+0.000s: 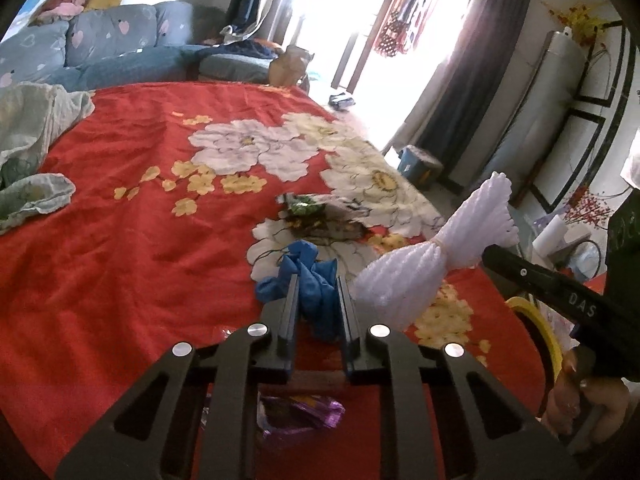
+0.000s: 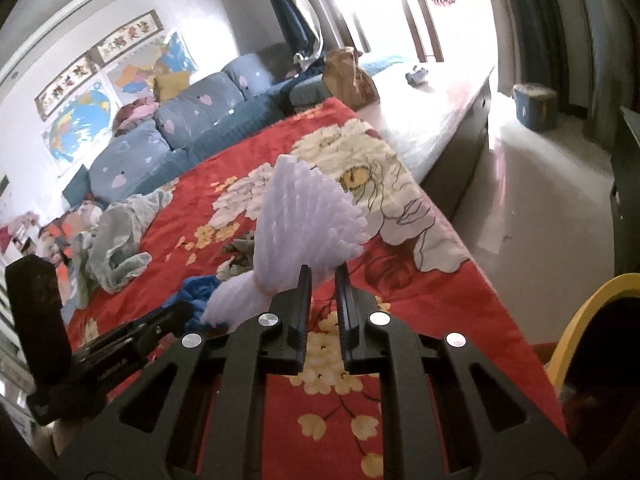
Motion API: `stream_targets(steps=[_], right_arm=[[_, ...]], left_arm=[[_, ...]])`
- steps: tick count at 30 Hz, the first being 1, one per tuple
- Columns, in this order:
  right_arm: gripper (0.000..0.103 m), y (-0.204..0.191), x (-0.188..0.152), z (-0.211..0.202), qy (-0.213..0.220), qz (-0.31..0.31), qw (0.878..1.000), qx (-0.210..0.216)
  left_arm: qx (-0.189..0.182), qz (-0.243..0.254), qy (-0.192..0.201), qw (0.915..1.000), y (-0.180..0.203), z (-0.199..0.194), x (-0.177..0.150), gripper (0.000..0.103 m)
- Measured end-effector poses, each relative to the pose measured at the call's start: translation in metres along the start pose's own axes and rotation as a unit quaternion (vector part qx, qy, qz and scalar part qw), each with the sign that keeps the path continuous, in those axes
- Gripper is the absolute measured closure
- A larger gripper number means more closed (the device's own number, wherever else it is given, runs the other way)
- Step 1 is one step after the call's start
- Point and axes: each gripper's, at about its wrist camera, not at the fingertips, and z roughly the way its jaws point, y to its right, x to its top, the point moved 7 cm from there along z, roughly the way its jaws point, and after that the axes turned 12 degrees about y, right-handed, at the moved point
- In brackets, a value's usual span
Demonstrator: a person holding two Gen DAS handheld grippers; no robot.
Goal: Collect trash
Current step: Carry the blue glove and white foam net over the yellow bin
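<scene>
Slippage is the likely fault: left gripper (image 1: 317, 294) clamps the crumpled blue glove (image 1: 310, 280) on the red bedspread (image 1: 120, 264), right gripper (image 2: 322, 280) pinches only the white foam net (image 2: 308, 220) edge above it.

Bedspread (image 1: 120, 260): red, printed with large white blossoms and small yellow ones.
Foam net (image 2: 308, 216): white, ribbed mesh texture.
Crumpled glove (image 1: 316, 280): solid blue.
Wrapper (image 1: 300, 416): shiny purple foil.
Left gripper (image 1: 318, 292): black, with silver round bolts.
Right gripper (image 2: 322, 280): black, with silver bolts.
Sofa cushions (image 2: 192, 108): grey-blue, scattered pink hearts.
Bin rim (image 2: 576, 320): yellow.
Curtains (image 1: 480, 80): dark grey.
</scene>
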Motion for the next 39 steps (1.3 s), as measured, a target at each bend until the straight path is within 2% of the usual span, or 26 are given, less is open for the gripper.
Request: stream_targets(steps=[15, 28, 39], right_arm=[[0.100, 0.011, 0.016, -0.045, 0.029, -0.002, 1.000, 0.000], [0.100, 0.028, 0.028, -0.082, 0.058, -0.003, 0.998, -0.013], [0.100, 0.057, 0.032, -0.116, 0.080, 0.003, 0.996, -0.047]], left_arm=[[-0.052, 0.010, 0.039, 0.9978, 0.043, -0.033, 0.023, 0.087], [-0.100, 0.043, 0.040, 0.9932, 0.091, -0.046, 0.019, 0.087], [-0.144, 0.072, 0.031, 0.9864, 0.136, -0.050, 0.007, 0.087]])
